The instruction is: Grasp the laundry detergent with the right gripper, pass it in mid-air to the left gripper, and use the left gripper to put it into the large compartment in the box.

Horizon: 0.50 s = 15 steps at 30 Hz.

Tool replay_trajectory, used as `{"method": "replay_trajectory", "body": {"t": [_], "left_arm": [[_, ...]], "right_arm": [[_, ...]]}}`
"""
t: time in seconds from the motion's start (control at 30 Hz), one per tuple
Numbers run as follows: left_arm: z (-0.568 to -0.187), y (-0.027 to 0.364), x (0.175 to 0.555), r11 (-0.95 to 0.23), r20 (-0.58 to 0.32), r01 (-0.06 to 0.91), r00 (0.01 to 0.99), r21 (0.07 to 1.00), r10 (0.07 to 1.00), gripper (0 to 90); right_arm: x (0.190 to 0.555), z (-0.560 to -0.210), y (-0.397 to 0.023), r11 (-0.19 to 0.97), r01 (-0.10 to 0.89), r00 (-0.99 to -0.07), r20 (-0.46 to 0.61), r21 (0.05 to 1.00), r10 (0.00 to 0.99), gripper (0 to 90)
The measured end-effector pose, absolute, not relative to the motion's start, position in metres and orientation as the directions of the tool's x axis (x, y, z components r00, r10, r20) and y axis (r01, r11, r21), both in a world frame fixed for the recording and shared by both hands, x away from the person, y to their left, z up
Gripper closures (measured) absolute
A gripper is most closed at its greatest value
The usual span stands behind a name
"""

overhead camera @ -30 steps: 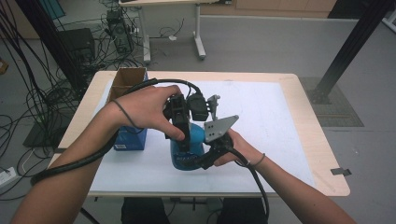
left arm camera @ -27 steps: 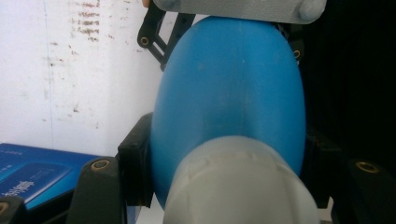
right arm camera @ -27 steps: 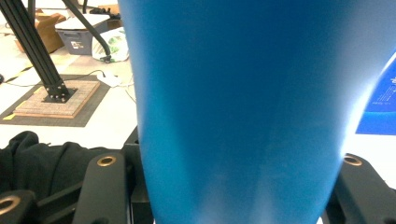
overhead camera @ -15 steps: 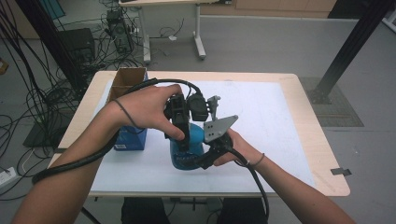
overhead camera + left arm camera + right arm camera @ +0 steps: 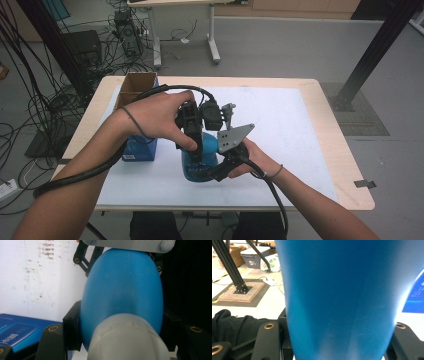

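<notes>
A blue bottle [image 5: 196, 165] with a pale grey cap stands on the white mat near the table's front middle. My left gripper [image 5: 196, 150] comes down on it from above, in the person's left hand. In the left gripper view the black jaws press both sides of the rounded blue body [image 5: 122, 285], with the grey cap [image 5: 125, 340] close to the camera. My right gripper [image 5: 220, 167] holds the bottle from the right side, its grey plate [image 5: 234, 136] on top. In the right gripper view both jaws hug the blue wall [image 5: 337, 285].
A blue carton [image 5: 137, 147] lies just left of the bottle, beside an open cardboard box [image 5: 135, 85] at the table's back left. The white mat [image 5: 290, 130] covers most of the wooden table [image 5: 350, 165]. Thick cables trail off both grippers toward the person.
</notes>
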<state>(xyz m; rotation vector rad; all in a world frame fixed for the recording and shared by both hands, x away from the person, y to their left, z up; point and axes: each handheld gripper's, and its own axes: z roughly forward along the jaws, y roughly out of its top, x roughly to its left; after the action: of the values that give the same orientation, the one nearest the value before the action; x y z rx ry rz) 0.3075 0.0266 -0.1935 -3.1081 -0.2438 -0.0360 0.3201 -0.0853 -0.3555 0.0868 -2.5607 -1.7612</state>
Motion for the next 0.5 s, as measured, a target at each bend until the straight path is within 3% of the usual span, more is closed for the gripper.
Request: {"method": "replay_trajectory", "body": {"t": [0.5], "left_arm": [[-0.1937, 0.0251, 0.3061, -0.987, 0.025, 0.157, 0.987, -0.024, 0.156, 36.7]], "right_arm": [[0.3186, -0.3563, -0.0864, 0.354, -0.029, -0.998, -0.008, 0.935, -0.062, 41.3]]}}
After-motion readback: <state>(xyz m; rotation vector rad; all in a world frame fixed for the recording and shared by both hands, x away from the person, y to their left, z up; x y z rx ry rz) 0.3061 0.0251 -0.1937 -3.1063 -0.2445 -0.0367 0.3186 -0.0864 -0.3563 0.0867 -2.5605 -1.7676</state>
